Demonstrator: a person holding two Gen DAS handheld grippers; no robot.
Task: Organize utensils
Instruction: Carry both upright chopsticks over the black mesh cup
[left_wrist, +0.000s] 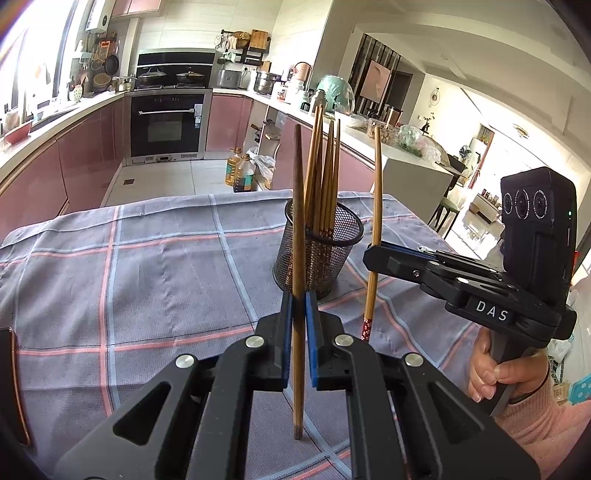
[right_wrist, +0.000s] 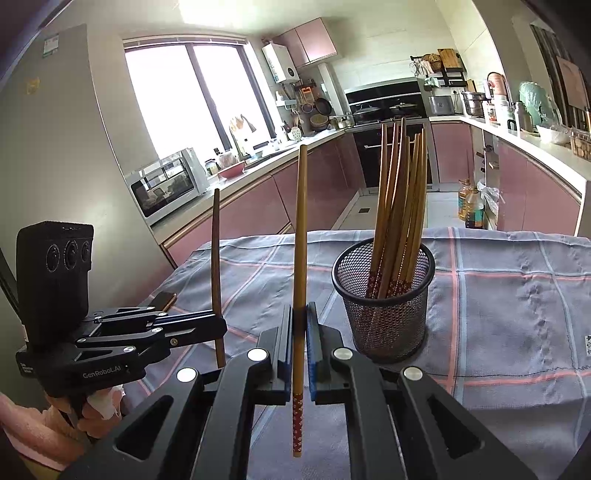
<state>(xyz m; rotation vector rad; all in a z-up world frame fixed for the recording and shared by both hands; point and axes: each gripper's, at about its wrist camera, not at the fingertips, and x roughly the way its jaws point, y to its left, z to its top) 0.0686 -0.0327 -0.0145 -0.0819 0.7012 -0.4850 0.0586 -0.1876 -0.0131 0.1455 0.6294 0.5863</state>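
A black mesh cup (left_wrist: 320, 251) (right_wrist: 384, 295) stands on the plaid cloth and holds several light wooden chopsticks (left_wrist: 323, 177) (right_wrist: 400, 206). My left gripper (left_wrist: 298, 301) (right_wrist: 221, 325) is shut on a dark brown chopstick (left_wrist: 298, 258) (right_wrist: 217, 258), held upright just in front of the cup. My right gripper (right_wrist: 299, 317) (left_wrist: 373, 254) is shut on a light chopstick with a red patterned end (right_wrist: 300, 266) (left_wrist: 376, 206), upright, beside the cup. A hand (left_wrist: 495, 373) grips the right tool's handle.
The grey-blue plaid cloth (left_wrist: 147, 280) (right_wrist: 517, 295) covers the table. A dark flat object with a copper edge (left_wrist: 14, 384) (right_wrist: 164, 299) lies at the table's left side. Kitchen counters, an oven (left_wrist: 167, 125) and oil bottles (left_wrist: 242, 171) on the floor lie beyond.
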